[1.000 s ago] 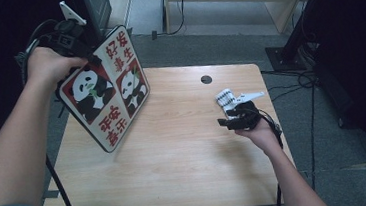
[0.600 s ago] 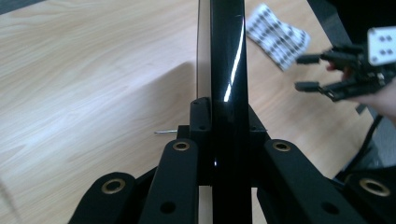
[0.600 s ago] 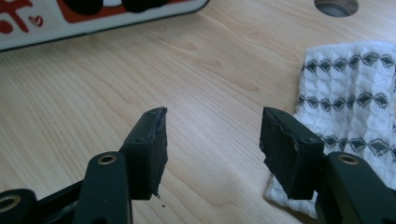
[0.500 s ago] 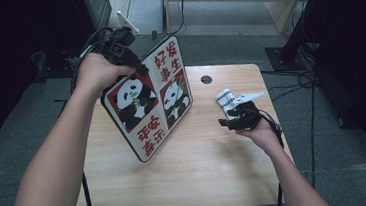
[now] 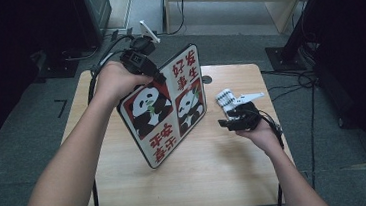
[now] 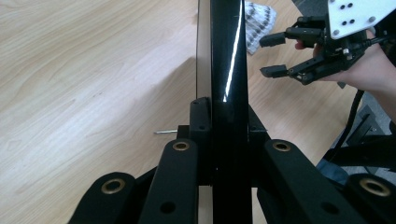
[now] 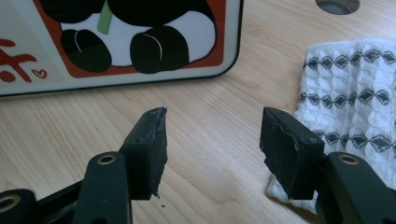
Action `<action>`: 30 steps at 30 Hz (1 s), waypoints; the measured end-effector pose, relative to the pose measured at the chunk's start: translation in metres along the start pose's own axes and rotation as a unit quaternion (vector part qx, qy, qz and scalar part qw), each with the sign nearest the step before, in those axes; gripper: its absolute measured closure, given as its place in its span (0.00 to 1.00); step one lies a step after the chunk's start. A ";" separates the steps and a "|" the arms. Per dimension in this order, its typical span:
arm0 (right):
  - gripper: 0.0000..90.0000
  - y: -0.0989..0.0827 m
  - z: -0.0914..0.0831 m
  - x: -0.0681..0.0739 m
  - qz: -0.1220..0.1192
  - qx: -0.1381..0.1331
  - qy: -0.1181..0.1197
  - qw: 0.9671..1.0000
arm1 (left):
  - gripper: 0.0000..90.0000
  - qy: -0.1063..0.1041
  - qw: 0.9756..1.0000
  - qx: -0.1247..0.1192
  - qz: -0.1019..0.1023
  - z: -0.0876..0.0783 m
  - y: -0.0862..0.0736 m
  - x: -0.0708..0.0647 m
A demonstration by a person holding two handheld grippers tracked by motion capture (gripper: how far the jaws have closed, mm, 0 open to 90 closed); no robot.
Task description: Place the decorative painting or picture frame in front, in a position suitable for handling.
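- Black jaws of the left gripper are clamped on the top edge of the panda board; in the left gripper view that edge runs straight up the middle of the frame, pinched from both sides.
- Black too, the right gripper stands with its jaws wide apart and nothing between them, bare wooden table showing through the gap.
- Just to the right of that gap, in the right gripper view, lies a white patterned cloth, its near edge close by the right-hand jaw.
- What has changed: a second ago the board hung at the left edge of the high view, half off the table; it now sits at the centre of the frame, tilted, its lower corner on or near the tabletop.
- The left hand has carried it across in one sweep, the grip unchanged throughout.
- The right hand has stayed where it was, at the right of centre, with the cloth just above it in the frame.
- The board's lower right edge now comes close to the cloth and the open right gripper, near but apart.
- My reading: the carry is about done, and the board is being brought within reach of the waiting right gripper, perhaps for a second grip or to be laid flat.
- With only one edge held, the board could swing or slip as it comes down.
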State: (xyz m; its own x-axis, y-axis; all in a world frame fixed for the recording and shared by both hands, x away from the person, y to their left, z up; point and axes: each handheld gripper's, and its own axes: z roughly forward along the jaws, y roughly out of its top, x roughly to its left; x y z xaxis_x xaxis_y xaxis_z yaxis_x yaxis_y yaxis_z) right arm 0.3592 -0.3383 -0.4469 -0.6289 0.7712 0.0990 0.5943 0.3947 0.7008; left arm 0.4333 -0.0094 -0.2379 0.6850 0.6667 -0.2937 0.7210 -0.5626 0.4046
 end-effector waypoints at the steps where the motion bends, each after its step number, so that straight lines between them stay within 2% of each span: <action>1: 0.48 0.000 0.000 0.000 0.003 0.000 0.003 1.000 | 0.90 -0.003 1.000 0.000 -0.002 0.002 0.000 0.000; 3: 0.47 0.000 0.002 0.001 0.008 -0.002 0.015 1.000 | 0.90 -0.007 1.000 0.000 -0.003 0.005 -0.001 0.000; 6: 0.47 0.001 0.003 0.003 0.006 -0.004 0.019 1.000 | 0.90 -0.009 1.000 -0.003 -0.001 0.007 -0.001 -0.001; 13: 0.47 0.001 0.004 0.004 0.006 -0.003 0.018 1.000 | 0.89 -0.014 1.000 -0.004 -0.002 0.009 -0.002 -0.004; 19: 0.47 0.001 0.001 0.005 0.005 -0.007 0.017 1.000 | 0.88 -0.022 1.000 -0.006 -0.020 0.008 -0.005 -0.001; 26: 0.47 0.000 0.002 0.003 0.009 -0.006 0.016 1.000 | 0.86 -0.032 0.999 -0.014 -0.021 0.007 -0.009 0.004; 30: 0.47 0.000 0.003 0.003 0.007 -0.004 0.016 1.000 | 0.81 -0.026 0.999 -0.008 -0.019 0.005 -0.012 0.005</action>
State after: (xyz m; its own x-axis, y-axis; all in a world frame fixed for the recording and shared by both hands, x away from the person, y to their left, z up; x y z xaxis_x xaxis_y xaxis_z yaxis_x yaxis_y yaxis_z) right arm 0.3586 -0.3342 -0.4484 -0.6367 0.7599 0.1312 0.5991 0.3803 0.7046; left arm 0.4290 -0.0018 -0.2483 0.6624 0.6602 -0.3542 0.7449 -0.5297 0.4057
